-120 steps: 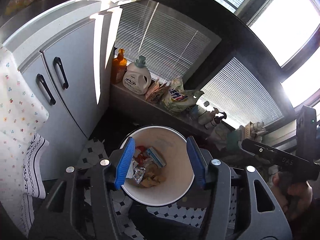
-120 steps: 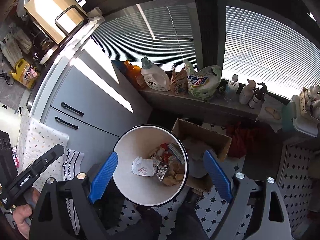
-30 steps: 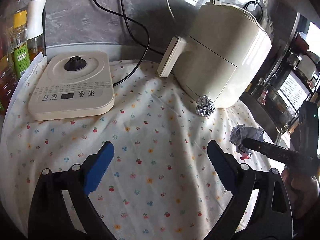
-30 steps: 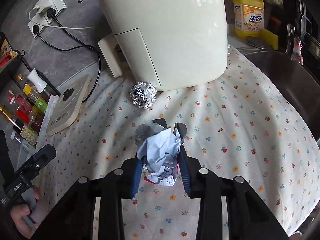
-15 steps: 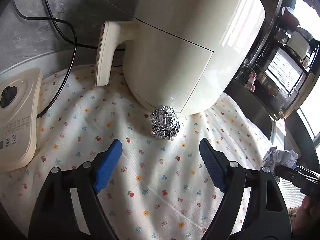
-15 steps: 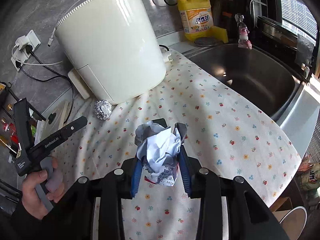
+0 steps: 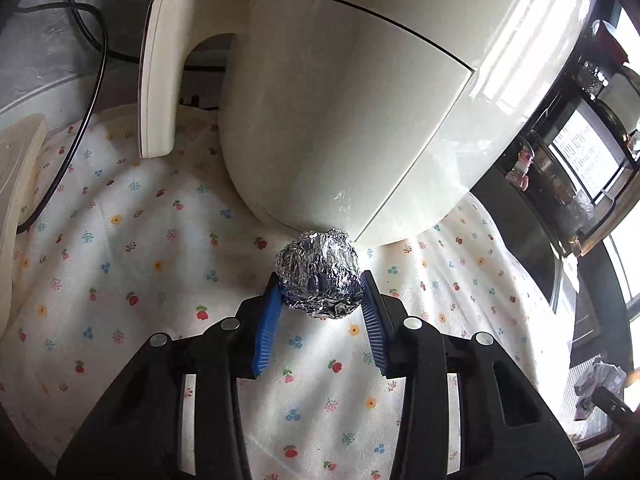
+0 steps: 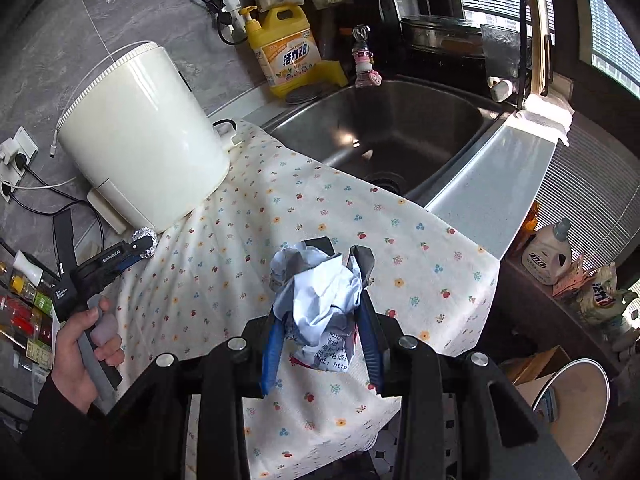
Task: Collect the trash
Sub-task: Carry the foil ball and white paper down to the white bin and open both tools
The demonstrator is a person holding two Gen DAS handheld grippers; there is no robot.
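While the right gripper (image 8: 320, 300) carries crumpled paper (image 8: 320, 304), the left gripper (image 7: 319, 292) has just been closing around the foil ball (image 7: 319, 274) (pads touching); next, lift toward the bin (image 8: 576, 404).

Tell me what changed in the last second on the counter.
The left gripper moved in on the crumpled silver foil ball and its jaws have just been closing around it. The right gripper swung toward the sink, still clamping the crumpled white paper wad. The foil ball hasn't moved.
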